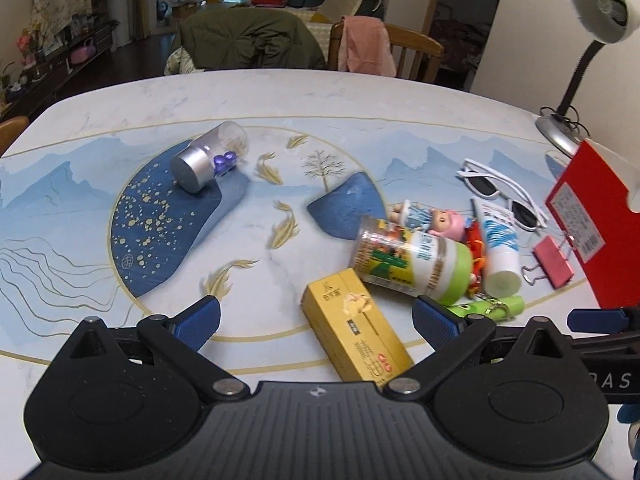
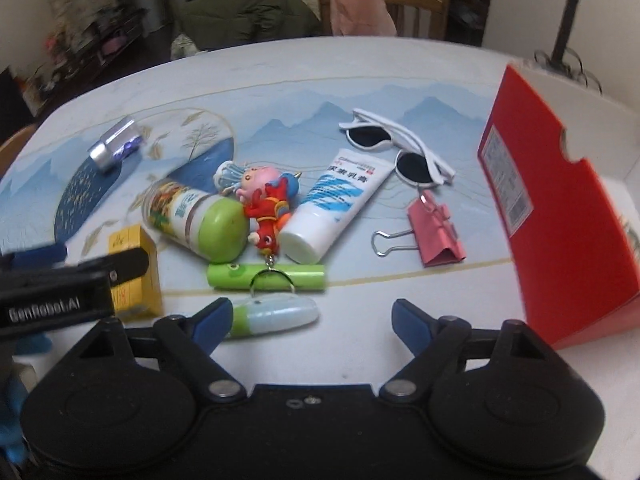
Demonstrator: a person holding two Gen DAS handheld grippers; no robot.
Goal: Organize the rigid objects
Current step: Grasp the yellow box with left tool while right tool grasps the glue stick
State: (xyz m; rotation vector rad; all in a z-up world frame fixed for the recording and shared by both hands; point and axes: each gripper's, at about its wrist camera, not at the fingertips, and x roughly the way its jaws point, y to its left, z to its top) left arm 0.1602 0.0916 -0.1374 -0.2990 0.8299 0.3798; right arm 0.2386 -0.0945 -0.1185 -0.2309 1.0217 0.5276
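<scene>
My left gripper [image 1: 316, 314] is open above the table, and a yellow box [image 1: 356, 332] lies between its blue fingers without touching them. My right gripper [image 2: 311, 312] is open too, with a pale green-and-white tube [image 2: 276, 316] lying by its left finger. Beyond these lies a pile: a jar with a green lid [image 2: 200, 216], a small doll [image 2: 256, 184], a red figure keychain [image 2: 268, 216], a green tube [image 2: 268, 276], a white cream tube [image 2: 340, 204], white sunglasses [image 2: 400, 148] and a pink binder clip [image 2: 436, 232]. A clear vial with a silver cap [image 1: 208, 160] lies apart at the left.
An open red box [image 2: 560, 216] stands at the table's right side. A desk lamp [image 1: 600, 4] rises at the far right corner. Chairs draped with a green coat [image 1: 248, 40] and a pink cloth [image 1: 364, 44] stand behind the table's far edge.
</scene>
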